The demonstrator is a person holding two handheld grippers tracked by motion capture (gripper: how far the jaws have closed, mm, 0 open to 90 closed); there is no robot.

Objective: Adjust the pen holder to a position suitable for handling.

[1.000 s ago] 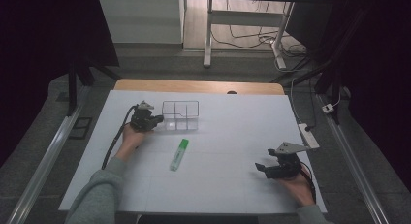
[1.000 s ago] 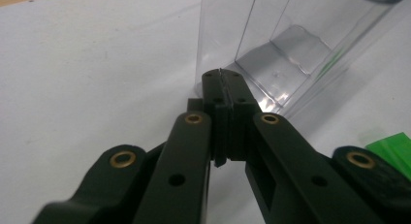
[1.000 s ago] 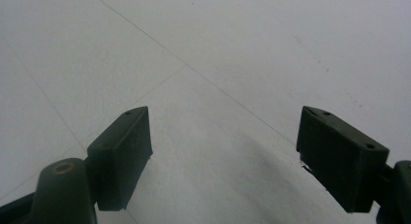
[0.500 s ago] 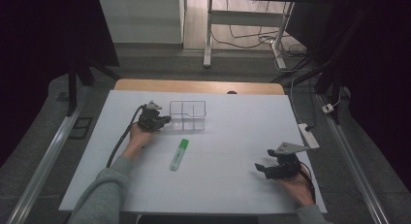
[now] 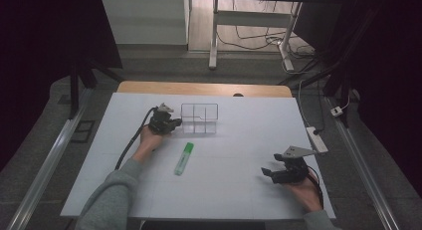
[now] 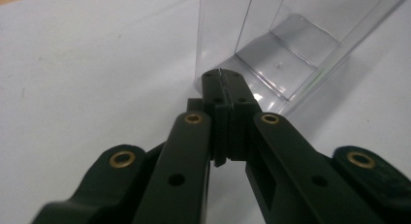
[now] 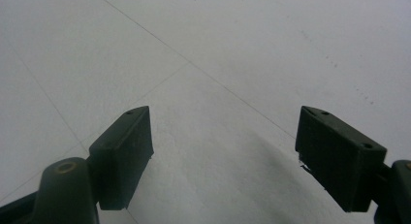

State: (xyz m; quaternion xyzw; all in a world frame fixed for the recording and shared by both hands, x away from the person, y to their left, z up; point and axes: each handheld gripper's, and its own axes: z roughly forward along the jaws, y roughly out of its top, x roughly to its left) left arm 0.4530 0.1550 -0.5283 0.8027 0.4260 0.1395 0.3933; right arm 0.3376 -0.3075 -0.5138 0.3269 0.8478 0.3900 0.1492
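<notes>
A clear plastic organizer box (image 5: 199, 118) with compartments stands at the back middle of the white table (image 5: 234, 140). My left gripper (image 5: 175, 123) is at the box's left side, jaws pressed together with nothing between them; in the left gripper view its tips (image 6: 222, 78) sit right at the near corner of the clear box (image 6: 286, 54). A green highlighter (image 5: 183, 158) lies on the table in front of the box. My right gripper (image 5: 268, 173) rests low at the right front, jaws wide apart over bare table (image 7: 223, 78), holding nothing.
A wooden strip (image 5: 199, 87) runs along the table's far edge. A power strip (image 5: 316, 139) lies off the right edge, with cables and desk legs on the floor beyond. The left gripper's cable (image 5: 130, 143) trails back along the forearm.
My left gripper has slid rightward along the table to the left side of the clear box. The right gripper and the highlighter have not moved.
</notes>
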